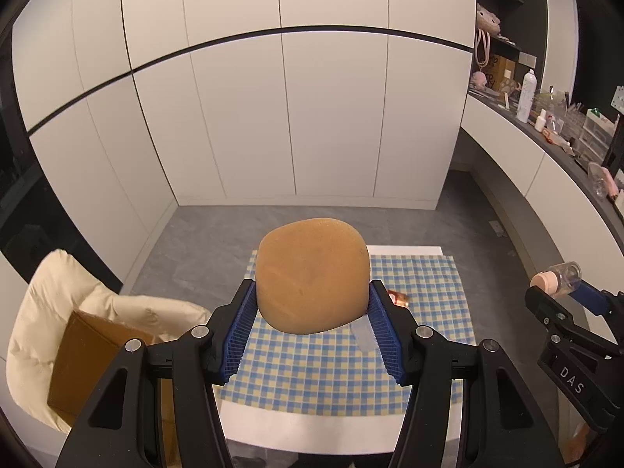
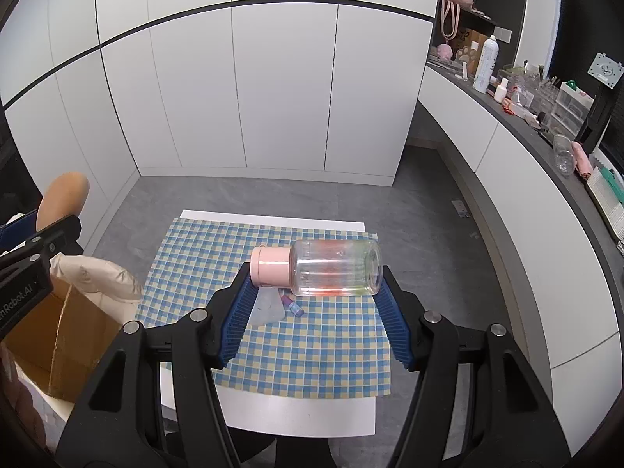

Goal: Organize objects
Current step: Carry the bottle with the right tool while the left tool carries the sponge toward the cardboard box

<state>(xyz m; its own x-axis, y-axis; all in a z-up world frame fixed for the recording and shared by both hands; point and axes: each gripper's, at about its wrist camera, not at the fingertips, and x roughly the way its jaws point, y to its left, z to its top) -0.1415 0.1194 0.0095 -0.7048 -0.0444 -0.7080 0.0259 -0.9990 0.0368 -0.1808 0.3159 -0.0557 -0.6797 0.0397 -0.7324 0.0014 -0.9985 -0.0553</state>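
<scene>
My left gripper [image 1: 312, 304] is shut on a round tan bread-like sponge [image 1: 312, 273] and holds it above the checked cloth [image 1: 421, 284]. My right gripper [image 2: 316, 280] is shut on a clear bottle with a pink cap [image 2: 331, 273], held sideways above the cloth [image 2: 312, 351]. The bottle [image 1: 561, 279] and right gripper also show at the right of the left wrist view. The sponge [image 2: 62, 195] shows at the left of the right wrist view. A small purple item [image 2: 292, 306] and a clear wrapper [image 2: 267, 306] lie on the cloth. A small reddish item [image 1: 399, 297] lies on it too.
An open cardboard box [image 2: 58, 343] with a cream padded cover [image 1: 43, 312] stands left of the white table [image 2: 292, 409]. White cabinets stand behind. A cluttered counter [image 2: 546, 117] runs along the right.
</scene>
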